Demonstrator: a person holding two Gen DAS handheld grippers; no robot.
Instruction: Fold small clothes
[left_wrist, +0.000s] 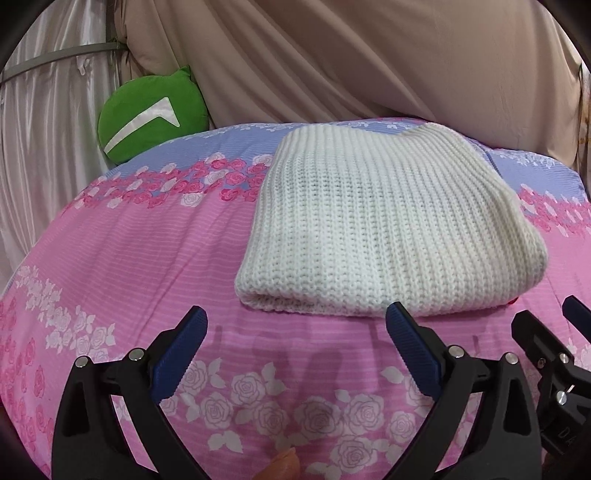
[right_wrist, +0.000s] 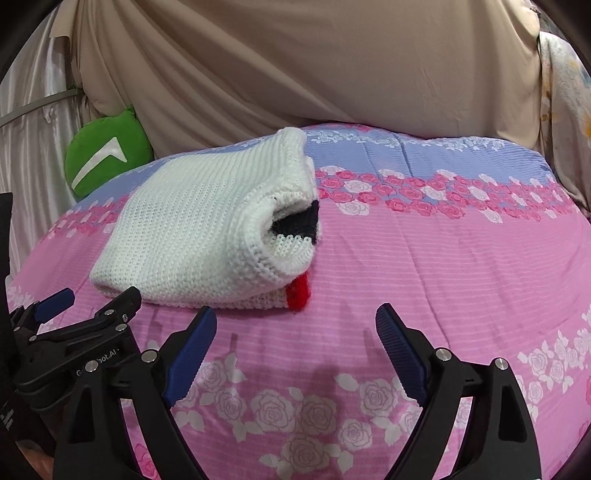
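A white knitted garment (left_wrist: 384, 225) lies folded into a thick rectangle on the pink floral bedcover (left_wrist: 147, 258). In the right wrist view the same garment (right_wrist: 199, 229) shows its open side, with a dark band and a red patch (right_wrist: 298, 294) tucked in the layers. My left gripper (left_wrist: 297, 315) is open just short of the garment's near edge, nothing between its blue fingers. My right gripper (right_wrist: 295, 317) is open too, its jaws empty, near the garment's front right corner. Each gripper appears at the edge of the other's view.
A green round cushion (left_wrist: 147, 118) leans at the bed's far left against pale curtains. A beige draped sheet (right_wrist: 295, 66) hangs behind the bed. Bare pink bedcover (right_wrist: 443, 258) stretches to the right of the garment.
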